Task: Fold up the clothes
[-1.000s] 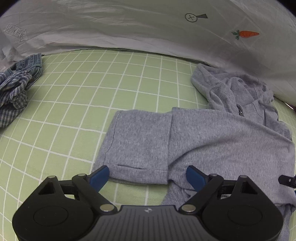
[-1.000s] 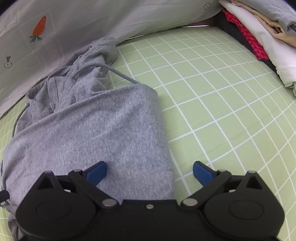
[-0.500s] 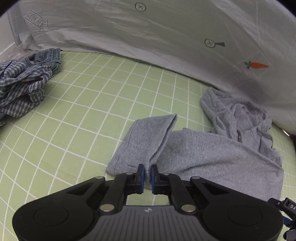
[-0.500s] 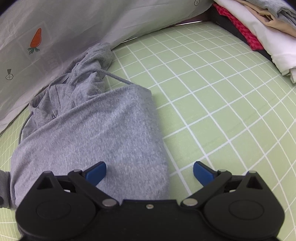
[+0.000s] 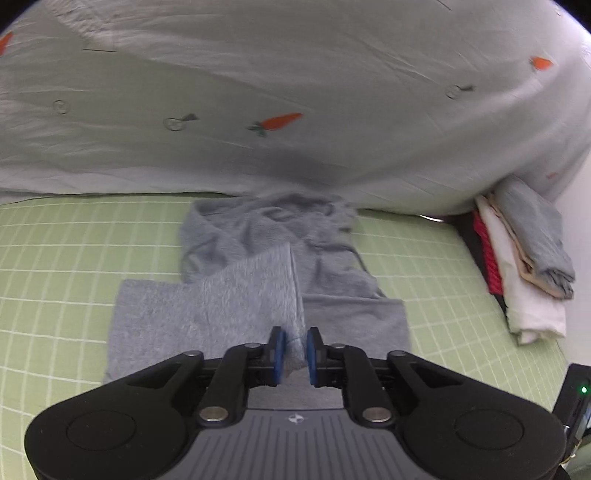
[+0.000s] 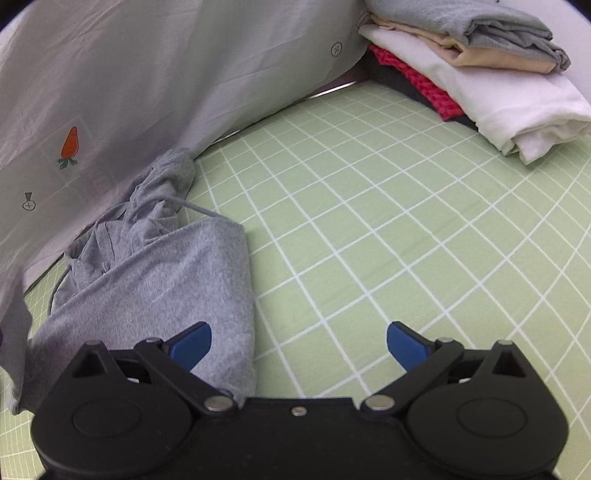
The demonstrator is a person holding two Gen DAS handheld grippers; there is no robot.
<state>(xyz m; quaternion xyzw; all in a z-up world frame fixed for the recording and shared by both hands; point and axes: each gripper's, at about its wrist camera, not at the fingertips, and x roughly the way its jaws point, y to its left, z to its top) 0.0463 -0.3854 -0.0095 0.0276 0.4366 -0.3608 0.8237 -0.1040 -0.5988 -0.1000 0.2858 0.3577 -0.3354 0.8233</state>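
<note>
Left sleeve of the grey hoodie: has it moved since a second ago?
Yes. The sleeve lay out to the hoodie's left on the green checked sheet; now it's drawn rightwards over the body, its cuff between the left gripper's opening jaws.

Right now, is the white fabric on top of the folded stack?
No, a folded grey garment tops the stack, with a beige layer between it and the white fabric.

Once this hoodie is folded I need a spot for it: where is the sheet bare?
Bare green checked sheet lies between the grey hoodie and the stack of folded clothes, ahead of the open right gripper. Another strip lies left of the hoodie. It is crowded along the carrot-print cover.
</note>
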